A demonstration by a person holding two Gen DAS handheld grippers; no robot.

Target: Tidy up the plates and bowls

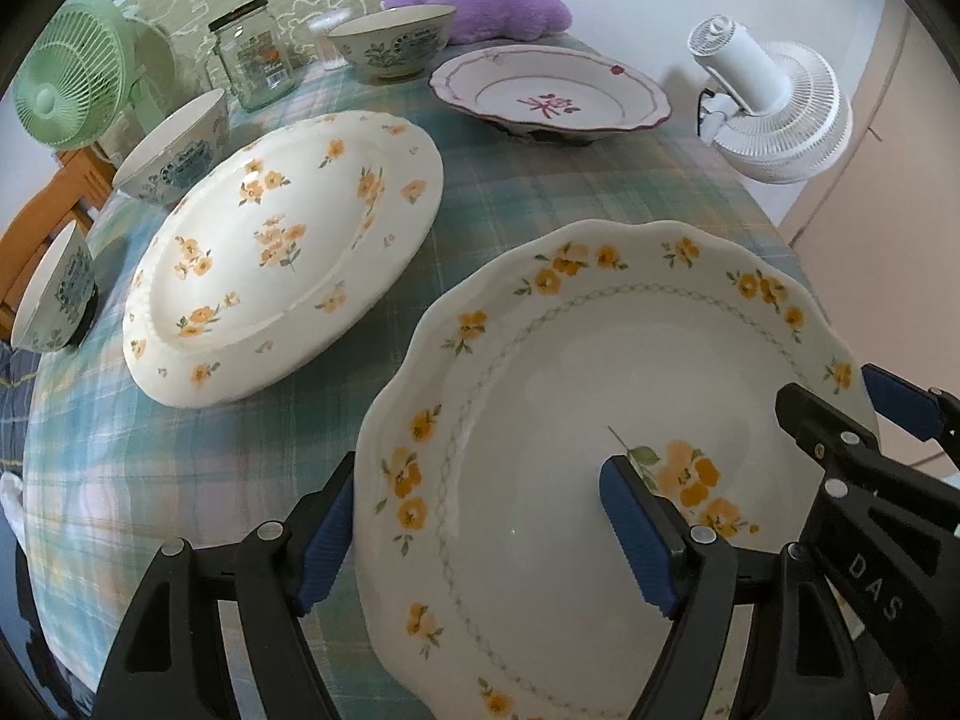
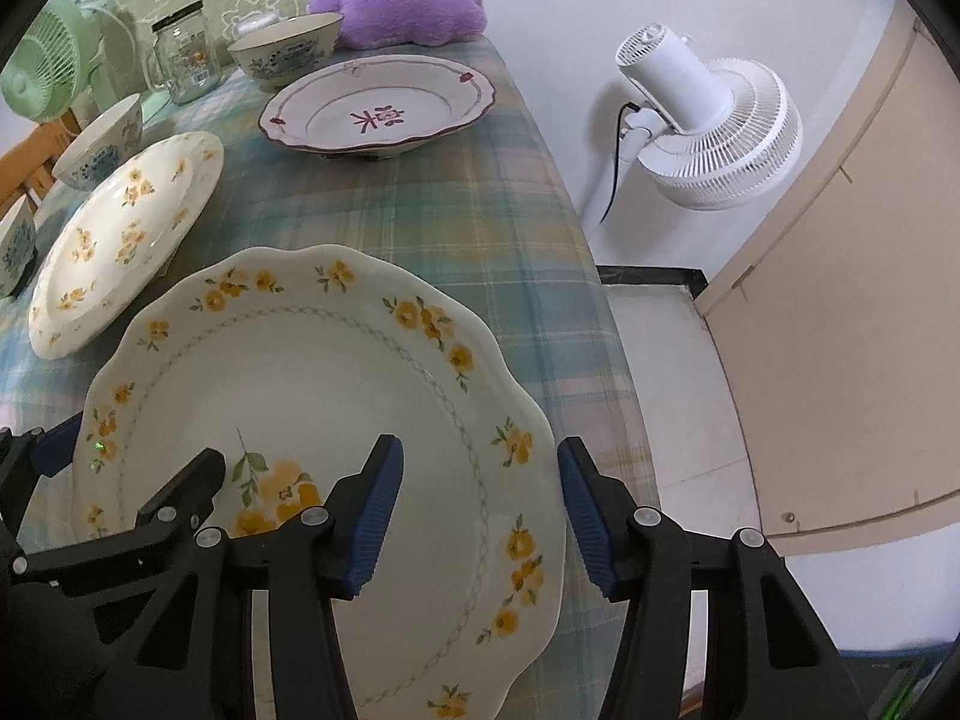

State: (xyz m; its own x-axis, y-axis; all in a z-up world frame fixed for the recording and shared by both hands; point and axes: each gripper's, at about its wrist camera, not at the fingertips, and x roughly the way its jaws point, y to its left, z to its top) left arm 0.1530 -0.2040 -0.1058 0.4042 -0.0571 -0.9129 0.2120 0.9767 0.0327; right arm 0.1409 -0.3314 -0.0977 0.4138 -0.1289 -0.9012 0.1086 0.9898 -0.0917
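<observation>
Both my tools straddle the scalloped plate's (image 1: 600,396) rim, spread: left tool (image 1: 480,534) wide, right tool (image 2: 480,516) narrower, neither visibly pinching.

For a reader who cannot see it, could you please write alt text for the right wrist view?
The right tool straddles the right rim of a scalloped yellow-flowered plate, jaws open, on a plaid tablecloth.

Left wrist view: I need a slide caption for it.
Both grippers straddle opposite rims of the scalloped plate, jaws open, on the plaid table.
</observation>
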